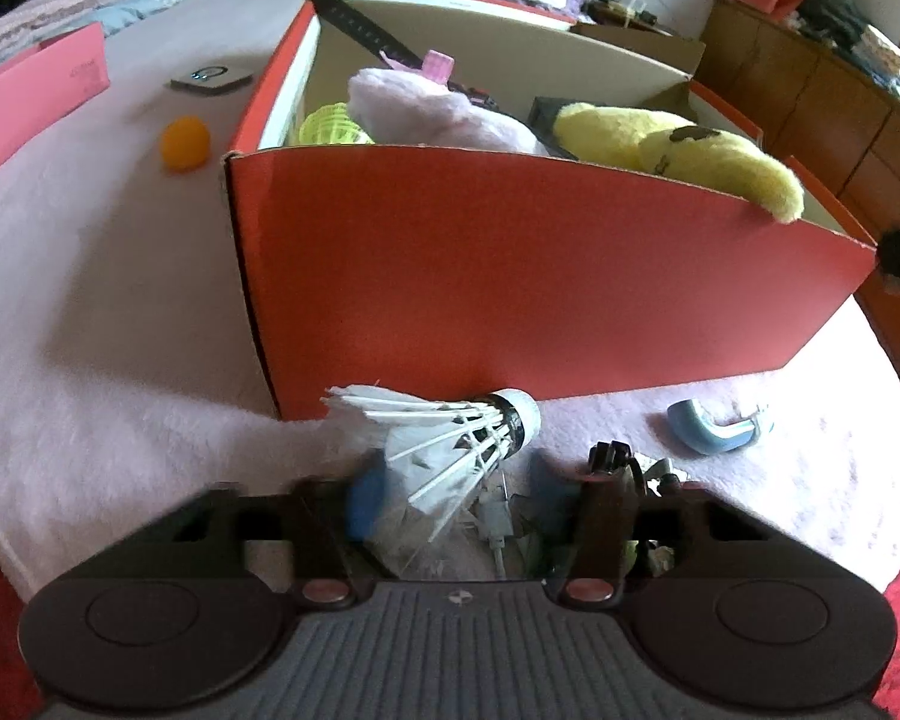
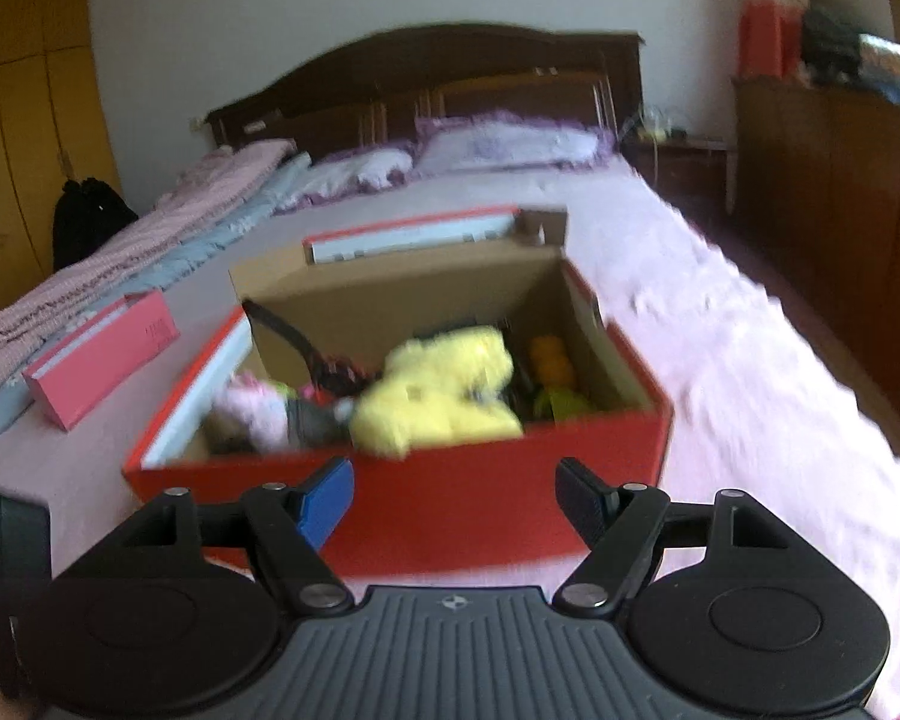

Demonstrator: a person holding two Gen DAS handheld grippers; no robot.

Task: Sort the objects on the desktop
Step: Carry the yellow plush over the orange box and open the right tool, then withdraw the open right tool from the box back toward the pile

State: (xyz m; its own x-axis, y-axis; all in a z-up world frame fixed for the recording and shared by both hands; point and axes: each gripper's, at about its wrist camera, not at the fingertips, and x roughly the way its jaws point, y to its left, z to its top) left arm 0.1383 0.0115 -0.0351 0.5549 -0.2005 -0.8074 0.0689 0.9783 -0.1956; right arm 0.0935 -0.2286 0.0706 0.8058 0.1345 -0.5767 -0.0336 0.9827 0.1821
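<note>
On the pink blanket (image 1: 120, 312), right against the near wall of the red box (image 1: 540, 276), we've got the left gripper (image 1: 480, 510) pinched onto a white shuttlecock (image 1: 450, 426). Its feather skirt sits between the blurred fingers, blue pad to the left, and its cork tip points right, almost touching the box wall. Just to the right of it lies a small blue curved piece (image 1: 711, 432) on the blanket. Over on the far left, an orange ball (image 1: 185, 143) rests beside the box, with a pink lid (image 1: 36, 102) further out.

Now the right gripper (image 2: 453, 501): we see it up above the near edge of the box (image 2: 480, 498), jaws spread wide, nothing between them. Inside the box we spot a yellow plush toy (image 2: 444, 390), a pale pink plush (image 2: 252, 408), a black strap (image 2: 288, 330) leaning on the back wall, and something orange (image 2: 549, 360) in the right corner, though that view is blurred.
</note>
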